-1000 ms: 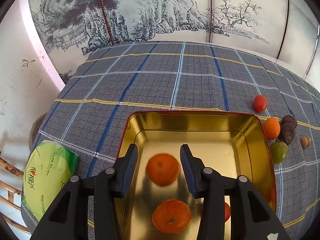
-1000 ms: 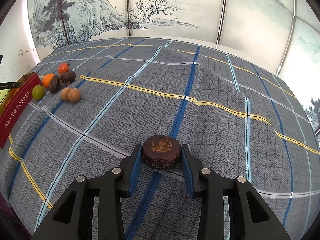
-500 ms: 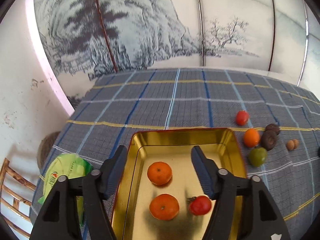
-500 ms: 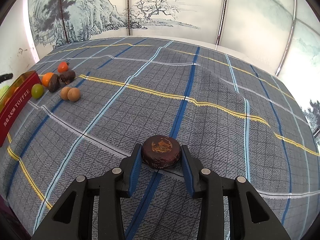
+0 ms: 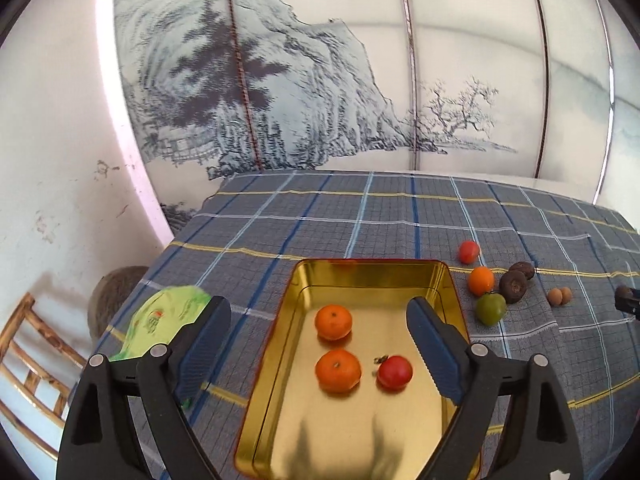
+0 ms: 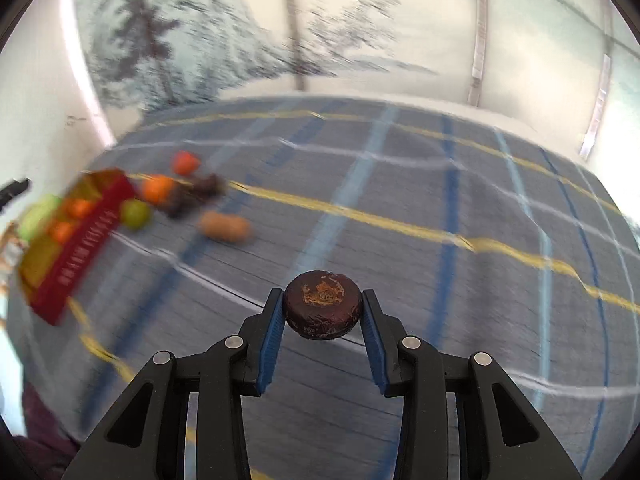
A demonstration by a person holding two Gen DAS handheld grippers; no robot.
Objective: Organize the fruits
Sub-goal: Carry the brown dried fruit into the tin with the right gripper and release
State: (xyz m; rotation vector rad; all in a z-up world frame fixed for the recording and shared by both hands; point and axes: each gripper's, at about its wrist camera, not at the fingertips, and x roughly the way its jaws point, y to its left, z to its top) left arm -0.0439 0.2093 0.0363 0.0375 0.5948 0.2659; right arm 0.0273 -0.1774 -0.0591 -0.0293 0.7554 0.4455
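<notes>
A gold tin point(image 5: 360, 276) with red outer walls lies on the plaid cloth. Inside it rest two mandarins point(image 5: 333, 322) point(image 5: 338, 371) and a red tomato point(image 5: 395, 372). My left gripper point(image 5: 320, 344) hovers above the tin, its jaws opening wide, nothing between them. Right of the tin lie a red tomato point(image 5: 468, 251), an orange fruit point(image 5: 481, 280), a green fruit point(image 5: 491, 308), two dark wrinkled fruits point(image 5: 513, 286) and two small brown ones point(image 5: 559, 296). My right gripper point(image 6: 322, 312) is shut on a dark brown round fruit point(image 6: 322, 305), lifted off the cloth; this view is blurred.
A green packet point(image 5: 160, 316) lies at the table's left edge, beside a bamboo chair point(image 5: 24, 344). Painted wall panels point(image 5: 320, 80) stand behind the table. From the right wrist view the tin point(image 6: 86, 236) sits far left with the loose fruits beside it.
My left gripper let go of a mandarin in the tin, opened wide and pulled up and back. My right gripper lifted the dark fruit off the cloth and swung toward the tin.
</notes>
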